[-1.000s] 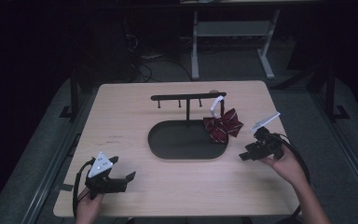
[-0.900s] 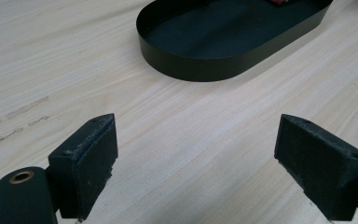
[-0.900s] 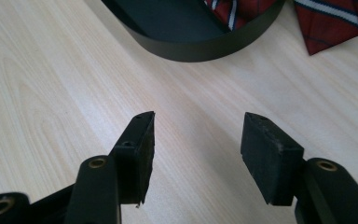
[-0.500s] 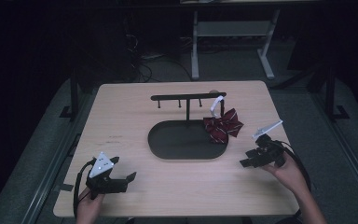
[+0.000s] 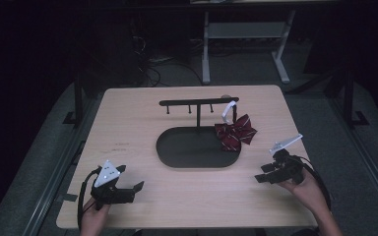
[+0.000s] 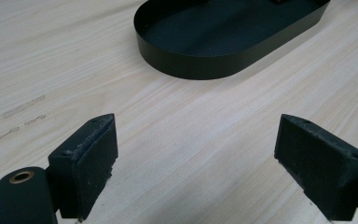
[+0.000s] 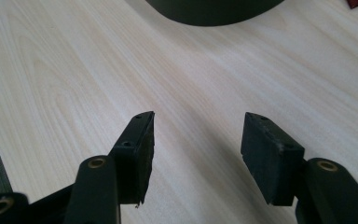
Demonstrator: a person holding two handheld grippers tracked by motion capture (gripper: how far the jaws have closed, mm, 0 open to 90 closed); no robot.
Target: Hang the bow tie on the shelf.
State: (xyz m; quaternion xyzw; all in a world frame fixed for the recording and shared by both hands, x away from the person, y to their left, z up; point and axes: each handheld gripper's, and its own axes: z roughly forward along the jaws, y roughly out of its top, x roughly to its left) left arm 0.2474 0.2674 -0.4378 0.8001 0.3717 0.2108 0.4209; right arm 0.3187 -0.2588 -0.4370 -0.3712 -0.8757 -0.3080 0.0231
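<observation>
A dark red plaid bow [image 5: 235, 132] on a white strap hangs from the right end of a black rack [image 5: 198, 103], which stands in a black oval tray [image 5: 177, 160] at mid-table. My left gripper [image 5: 137, 188] rests near the front left corner, open, nothing between its pads [image 6: 86, 158]; the tray's wall [image 6: 191, 63] lies ahead of it. My right gripper [image 5: 261, 178] sits near the front right, below the bow, open and empty, pads [image 7: 137, 149] over bare wood. The tray's edge [image 7: 214, 14] shows at the top of the right gripper view.
The wooden table [image 5: 128, 123] has a faint pencil mark [image 5: 120, 145] left of the tray. Beyond its far edge stand a metal frame [image 5: 246, 29] and cables on the floor. Grey floor lies on both sides.
My right gripper has drawn back from the bow toward the front right edge of the table. The left gripper has stayed put.
</observation>
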